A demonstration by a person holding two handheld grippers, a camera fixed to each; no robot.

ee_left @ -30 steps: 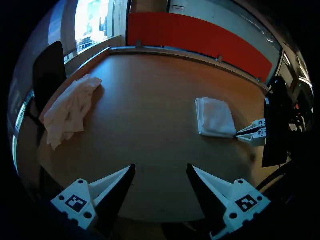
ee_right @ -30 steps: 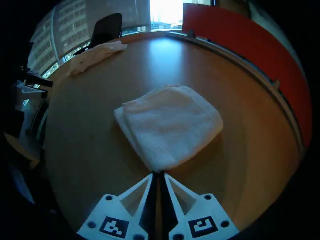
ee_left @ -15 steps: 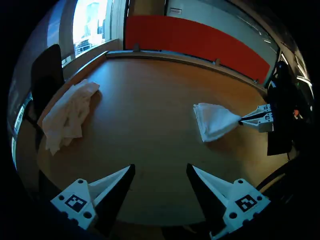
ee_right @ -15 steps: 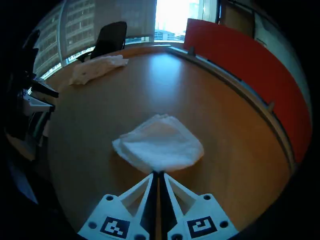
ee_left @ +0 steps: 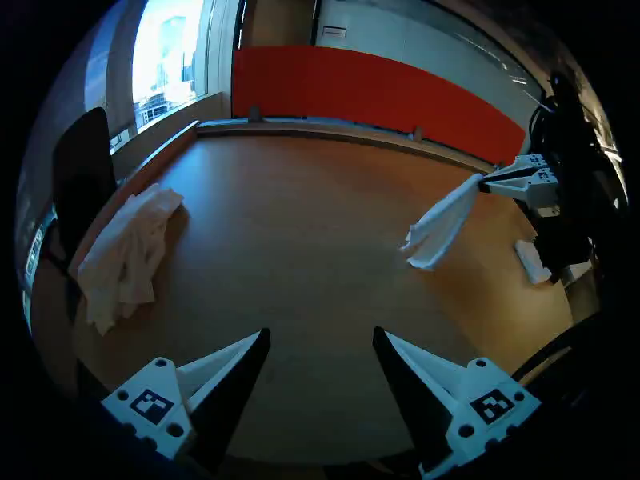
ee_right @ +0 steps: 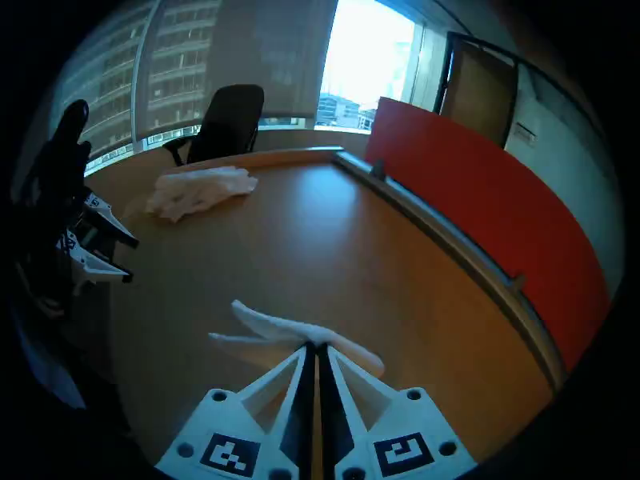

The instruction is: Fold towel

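Note:
A folded white towel hangs in the air above the wooden table, drooping from one pinched corner. My right gripper is shut on that corner, at the right of the left gripper view. In the right gripper view the same towel sags just beyond the shut right gripper. A second, crumpled white towel lies in a heap near the table's left edge, also seen far off as a crumpled towel. My left gripper stands open above the near table edge, holding nothing; it appears as the left gripper at the left.
A red partition runs along the table's far side, with windows beyond. A black office chair stands behind the crumpled towel. A small white object lies at the table's right edge beside dark gear.
The right gripper has risen with the folded towel's corner, lifting the towel off the table so that it now hangs. The left gripper stays open and has barely moved.

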